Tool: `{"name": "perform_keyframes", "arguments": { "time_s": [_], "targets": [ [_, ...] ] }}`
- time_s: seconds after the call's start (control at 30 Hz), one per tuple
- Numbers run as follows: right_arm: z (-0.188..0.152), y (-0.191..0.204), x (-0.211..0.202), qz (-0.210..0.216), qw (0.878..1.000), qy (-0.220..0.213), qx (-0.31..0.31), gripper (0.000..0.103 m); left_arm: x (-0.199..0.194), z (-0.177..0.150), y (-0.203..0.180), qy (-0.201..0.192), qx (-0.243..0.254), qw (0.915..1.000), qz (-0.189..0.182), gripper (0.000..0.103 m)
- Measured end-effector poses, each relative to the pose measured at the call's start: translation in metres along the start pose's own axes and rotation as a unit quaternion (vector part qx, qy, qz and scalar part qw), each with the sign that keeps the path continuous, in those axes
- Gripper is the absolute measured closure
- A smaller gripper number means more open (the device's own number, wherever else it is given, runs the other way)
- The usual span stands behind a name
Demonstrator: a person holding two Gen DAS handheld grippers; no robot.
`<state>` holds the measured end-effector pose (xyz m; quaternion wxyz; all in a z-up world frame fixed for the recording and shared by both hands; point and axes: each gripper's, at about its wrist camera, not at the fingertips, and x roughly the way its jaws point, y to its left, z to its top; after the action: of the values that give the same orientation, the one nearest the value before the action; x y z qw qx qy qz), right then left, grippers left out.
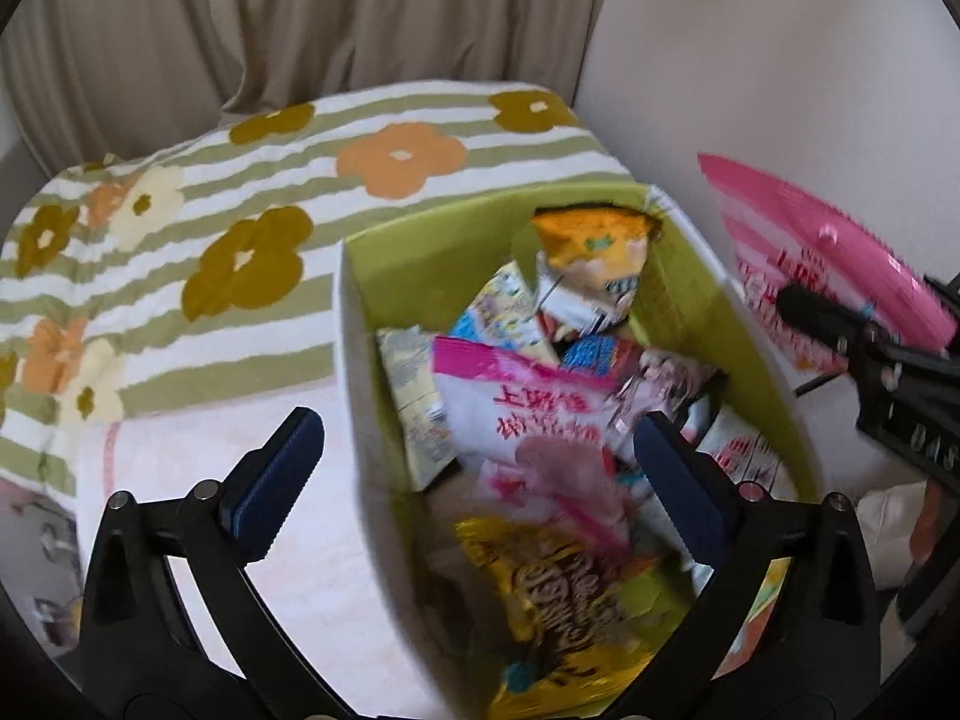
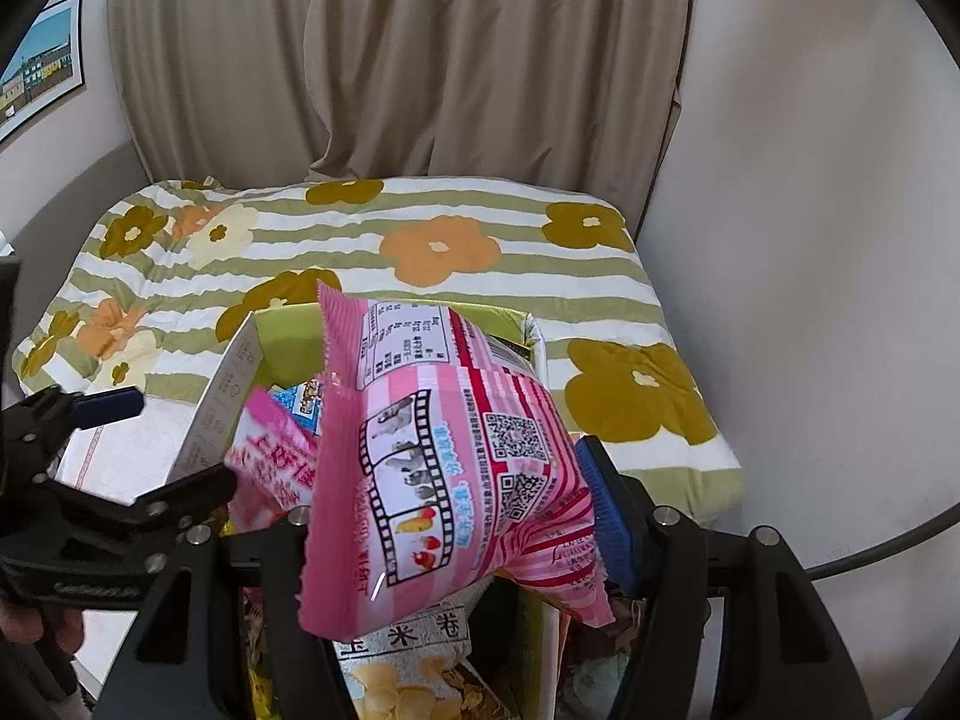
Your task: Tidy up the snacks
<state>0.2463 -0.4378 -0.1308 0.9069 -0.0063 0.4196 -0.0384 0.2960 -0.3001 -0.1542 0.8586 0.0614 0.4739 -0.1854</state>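
Note:
A cardboard box [image 1: 360, 372], green inside and white outside, stands on a bed and holds several snack bags. My left gripper [image 1: 480, 480] hangs open over the box's near end, its blue pads [image 1: 282, 480] wide apart. Between and below them a pink-and-white bag [image 1: 528, 414] lies loose on the pile, touching neither pad. An orange bag [image 1: 591, 240] leans at the far end and a yellow bag [image 1: 558, 600] lies nearest. My right gripper [image 2: 456, 516] is shut on a pink striped snack bag [image 2: 456, 450], held above the box [image 2: 240, 372]. From the right wrist view the left gripper [image 2: 174, 444] shows at the left.
A green-striped blanket with flowers [image 2: 450, 252] covers the bed behind and around the box. A pale towel [image 1: 180, 438] lies left of the box. Beige curtains [image 2: 390, 60] hang behind, a white wall [image 2: 810, 240] stands to the right, and a picture [image 2: 42, 60] hangs at far left.

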Motion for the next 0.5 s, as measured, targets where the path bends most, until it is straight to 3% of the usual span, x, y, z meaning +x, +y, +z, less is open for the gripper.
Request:
{"name": "perform_keyframes", "arguments": {
  "time_s": [0.3,0.4,0.47,0.5],
  "targets": [
    [0.01,0.01,0.011,-0.002,0.999,-0.01,-0.036,0.043,-0.023,-0.018,0.032,-0.002,-0.039,0.9991,-0.015,0.0],
    [0.011,0.02,0.018,0.013,0.998,-0.019,-0.059,0.038,-0.03,-0.019,0.032,-0.007,-0.041,0.9991,0.0,0.0],
    [0.01,0.022,0.015,0.027,0.998,-0.021,-0.061,0.02,-0.034,-0.021,0.031,-0.011,-0.037,0.9992,0.013,0.0],
    [0.007,0.021,0.01,0.037,0.997,-0.031,-0.058,0.002,-0.037,-0.023,0.031,-0.013,-0.035,0.9991,0.02,0.0]
  ]
}}
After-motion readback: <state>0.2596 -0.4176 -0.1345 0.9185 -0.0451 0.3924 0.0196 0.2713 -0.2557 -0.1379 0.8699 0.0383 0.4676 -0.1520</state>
